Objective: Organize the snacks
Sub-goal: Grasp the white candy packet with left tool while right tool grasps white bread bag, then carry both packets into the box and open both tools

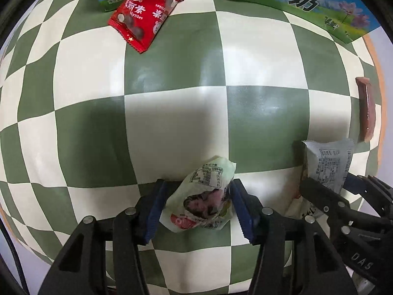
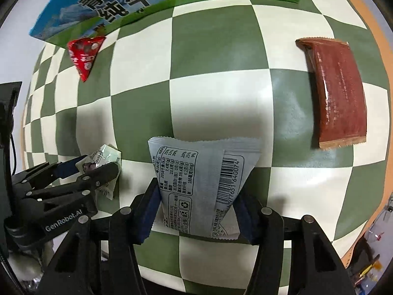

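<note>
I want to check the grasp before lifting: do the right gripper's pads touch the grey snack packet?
Touching. The right wrist view shows the right gripper with both blue pads pressed against the grey snack packet, pinching its sides.

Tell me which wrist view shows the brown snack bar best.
Right wrist view: the brown snack bar lies flat on the checkered cloth, its whole top face visible. Left wrist view catches only a thin distorted sliver at the right edge.
</note>
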The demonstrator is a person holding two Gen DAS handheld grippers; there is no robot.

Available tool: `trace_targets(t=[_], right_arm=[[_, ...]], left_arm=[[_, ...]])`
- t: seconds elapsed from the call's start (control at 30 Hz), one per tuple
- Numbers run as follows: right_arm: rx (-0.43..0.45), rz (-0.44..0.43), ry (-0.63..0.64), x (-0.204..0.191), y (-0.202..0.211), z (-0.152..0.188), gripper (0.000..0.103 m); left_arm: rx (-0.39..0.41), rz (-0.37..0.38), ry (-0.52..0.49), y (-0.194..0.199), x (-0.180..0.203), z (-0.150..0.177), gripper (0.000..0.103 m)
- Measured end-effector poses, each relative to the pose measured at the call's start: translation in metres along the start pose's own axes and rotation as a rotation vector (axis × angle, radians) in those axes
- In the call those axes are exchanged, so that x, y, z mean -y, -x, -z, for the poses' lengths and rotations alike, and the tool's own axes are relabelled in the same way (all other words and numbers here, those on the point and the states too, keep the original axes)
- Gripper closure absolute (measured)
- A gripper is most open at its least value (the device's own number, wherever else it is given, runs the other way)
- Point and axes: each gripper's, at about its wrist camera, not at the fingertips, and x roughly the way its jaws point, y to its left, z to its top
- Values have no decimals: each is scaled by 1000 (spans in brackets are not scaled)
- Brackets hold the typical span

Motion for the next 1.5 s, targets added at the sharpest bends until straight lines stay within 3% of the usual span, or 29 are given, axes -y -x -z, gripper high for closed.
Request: trace_targets(t=[0.2, 0.33, 0.47, 0.53, 0.67, 0.8, 0.9, 1.07, 1.3, 1.5], right_arm=[[37, 15, 31, -10, 2, 2, 51], [60, -26, 10, -11, 15, 5, 55], [101, -68, 6, -11, 38, 3, 55], [119, -76, 10, -11, 47, 0, 55], [132, -92, -3, -7, 57, -11, 55], [132, -104, -33, 9, 62, -10, 55], [119, -113, -55, 17, 57, -4, 55], [106, -106, -58, 15, 44, 1, 55], [107, -100, -48, 11, 41, 7, 55], [169, -125, -31, 8, 70, 6, 55]], left_arm=[[34, 0, -29, 16, 15, 6, 57], [77, 28, -45, 45, -1, -9, 78], [128, 13, -94, 66, 9, -22, 79], [91, 44, -96, 59, 8, -29, 78], [10, 124, -8, 41, -15, -32, 52], [-74, 188, 39, 19, -25, -30, 44], [-109, 158, 10, 2, -18, -30, 42], [-15, 91, -7, 4, -2, -26, 48], [50, 44, -69, 22, 23, -22, 49], [160, 83, -97, 85, 35, -9, 49]])
